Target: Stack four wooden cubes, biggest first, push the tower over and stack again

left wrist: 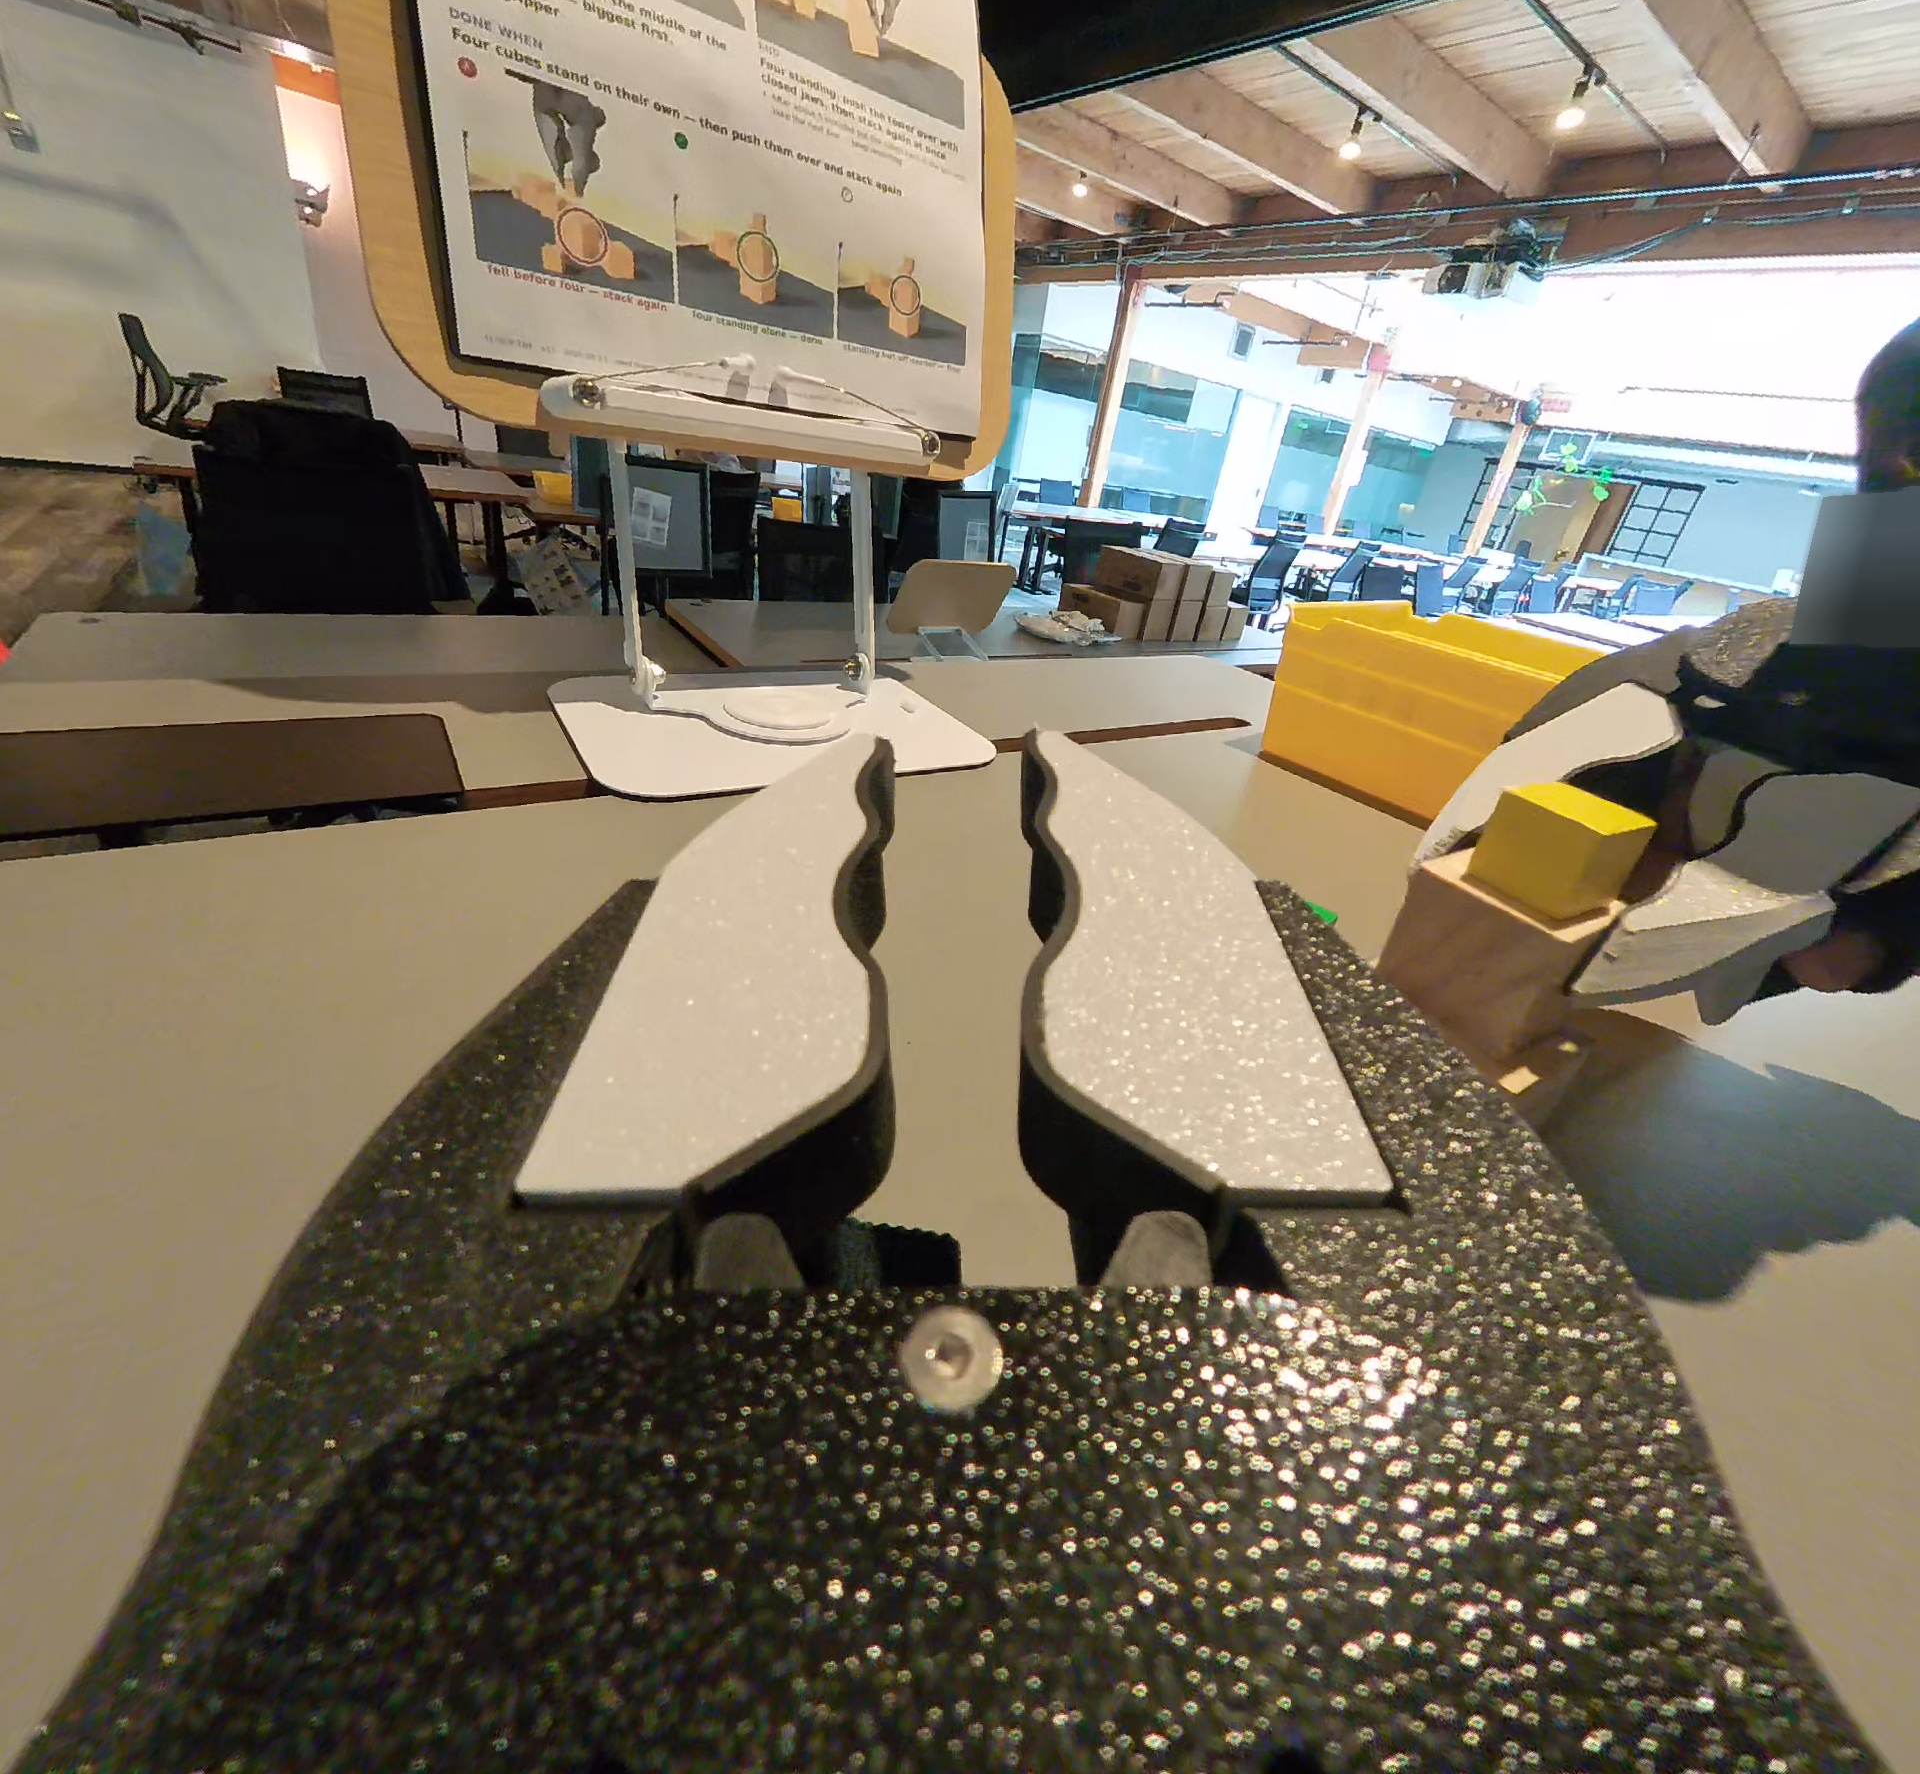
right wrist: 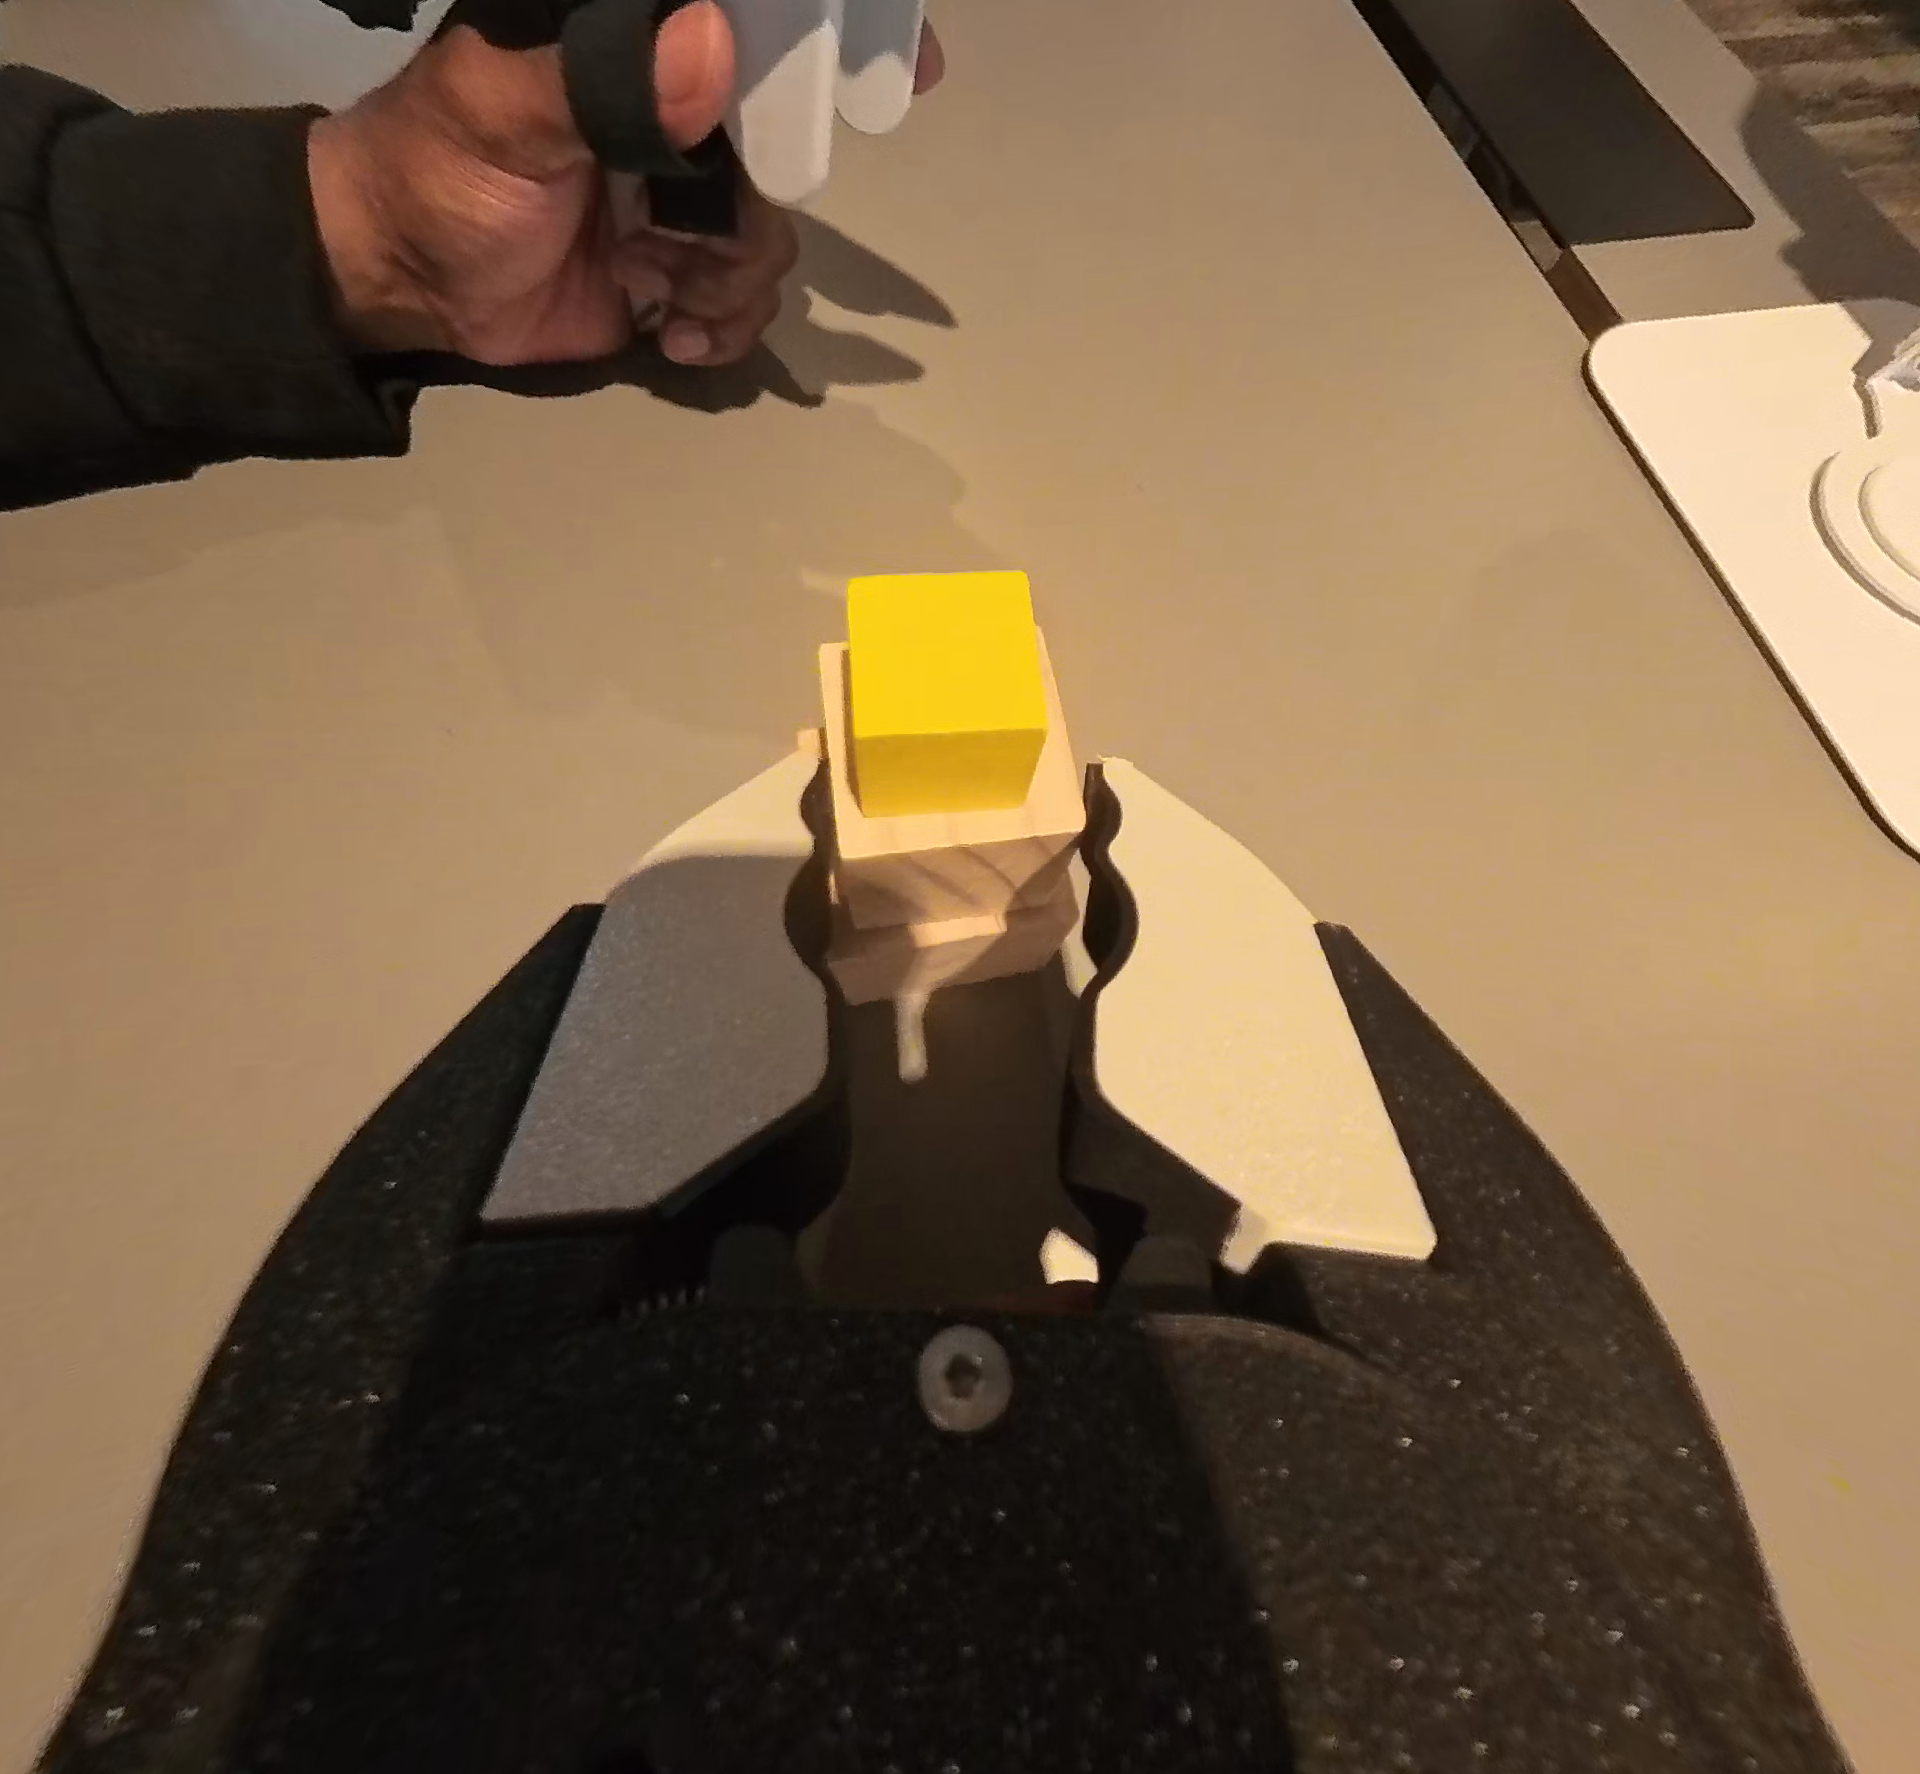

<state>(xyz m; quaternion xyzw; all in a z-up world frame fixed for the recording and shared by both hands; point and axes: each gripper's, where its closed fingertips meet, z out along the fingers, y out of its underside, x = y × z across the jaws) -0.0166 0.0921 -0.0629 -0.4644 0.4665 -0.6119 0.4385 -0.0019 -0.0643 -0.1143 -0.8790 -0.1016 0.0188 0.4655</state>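
Observation:
A tower of cubes stands on the grey table (right wrist: 1247, 477). A yellow cube (right wrist: 940, 685) is on top, a plain wooden cube (right wrist: 956, 857) is under it, and a wider wooden cube (right wrist: 914, 961) is below; anything lower is hidden. My right gripper (right wrist: 956, 774) is open above the tower, its jaws on either side of the top cubes with small gaps. In the left wrist view the yellow cube (left wrist: 1558, 841) sits between the right gripper's fingers (left wrist: 1558, 748). My left gripper (left wrist: 956, 768) is open and empty, off to the left of the tower.
A white stand base (left wrist: 769, 737) holding an instruction sheet is at the table's far side, also in the right wrist view (right wrist: 1745, 529). A yellow bin (left wrist: 1392, 696) stands behind the tower. A person's hand (right wrist: 499, 197) holds the left gripper. A dark panel (right wrist: 1527, 62) lies in the table. My right fingertips sit around 15 centimeters from my left ones. The dark panel (right wrist: 1527, 62) sits 35 centimeters or so from the ends of my left fingers.

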